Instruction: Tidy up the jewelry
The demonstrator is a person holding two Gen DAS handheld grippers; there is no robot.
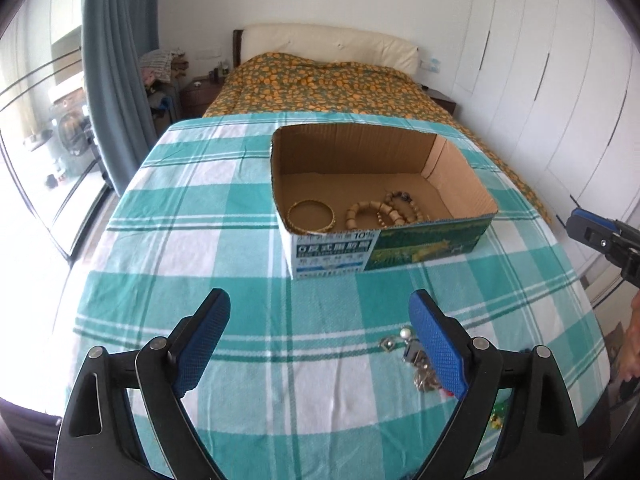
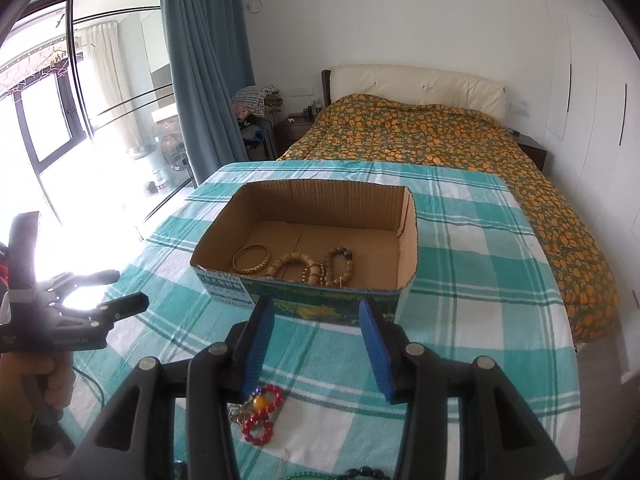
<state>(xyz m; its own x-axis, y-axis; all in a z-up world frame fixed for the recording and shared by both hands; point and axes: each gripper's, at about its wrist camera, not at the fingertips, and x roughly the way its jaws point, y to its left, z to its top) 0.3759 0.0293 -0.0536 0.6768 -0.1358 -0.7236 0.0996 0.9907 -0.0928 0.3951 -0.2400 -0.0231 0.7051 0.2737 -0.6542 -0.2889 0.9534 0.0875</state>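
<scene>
An open cardboard box (image 1: 460,168) (image 2: 408,236) stands on the green-checked table. It holds a gold bangle (image 1: 311,216) (image 2: 251,258) and wooden bead bracelets (image 1: 380,212) (image 2: 316,266). My left gripper (image 1: 320,312) is open and empty, in front of the box; silver jewelry with a pearl (image 1: 412,350) lies by its right finger. My right gripper (image 2: 316,316) is open and empty, above a red bead bracelet with an amber bead (image 2: 262,414). Each gripper shows at the edge of the other view: the right one (image 1: 600,240), the left one (image 2: 116,292).
The table cloth (image 1: 200,240) (image 2: 480,280) hangs over rounded edges. A bed (image 1: 320,84) (image 2: 440,136) stands behind the table. Dark and green beads (image 2: 360,472) lie at the near edge. Glass doors and a blue curtain (image 2: 200,60) are to the left.
</scene>
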